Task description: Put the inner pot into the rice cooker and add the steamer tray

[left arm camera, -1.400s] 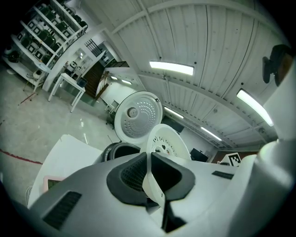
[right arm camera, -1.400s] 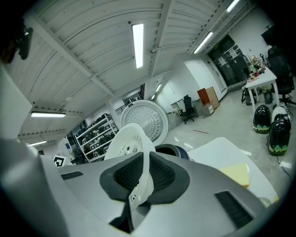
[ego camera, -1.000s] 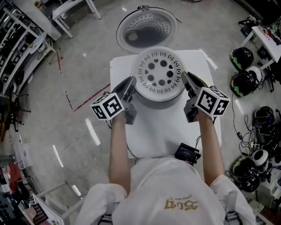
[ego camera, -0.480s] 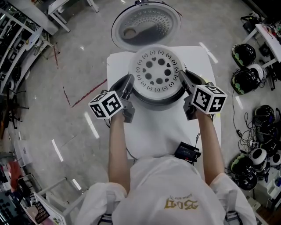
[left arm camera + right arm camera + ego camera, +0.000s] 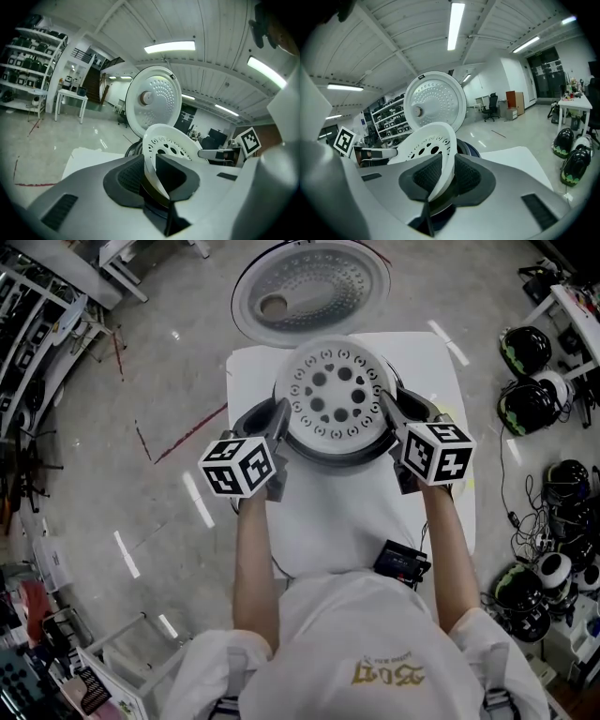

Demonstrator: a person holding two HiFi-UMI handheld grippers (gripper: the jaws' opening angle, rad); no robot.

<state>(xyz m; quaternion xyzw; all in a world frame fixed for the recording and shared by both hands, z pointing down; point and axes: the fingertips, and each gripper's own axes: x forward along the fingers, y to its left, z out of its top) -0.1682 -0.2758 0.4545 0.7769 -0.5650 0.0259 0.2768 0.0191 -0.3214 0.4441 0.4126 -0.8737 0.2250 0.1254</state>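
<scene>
Presently both claws stood at opposite sides of the white, round, perforated plastic steamer tray (image 5: 337, 395). It lay over the mouth of the grey round rice cooker (image 5: 337, 458) on the white square bench (image 5: 337, 512).

My left claw (image 5: 279, 420) had just been opening, with the tray's rim between its jaws, and its pads appeared to rest on that rim. My right claw (image 5: 390, 411) had likewise just been opening with the rim between its jaws. A thin dark gap showed beside one pad, so I judged that grip released.

Risks noted:
- An uneven release could leave the tray cocked to one side.
- A pad catching the rim on withdrawal could lift the tray off its seat.
- A careless sweep backward could strike the round white dimpled lid (image 5: 309, 287) standing open behind the cooker.

The head view showed the tray centred on the cooker with a claw at either flank, but not the pads. Each gripper view showed the rim between its own pads and the lid upright beyond. The left gripper view also caught the opposite marker cube (image 5: 247, 140) across the tray. No view showed the inner pot, because the tray covered the opening.
</scene>
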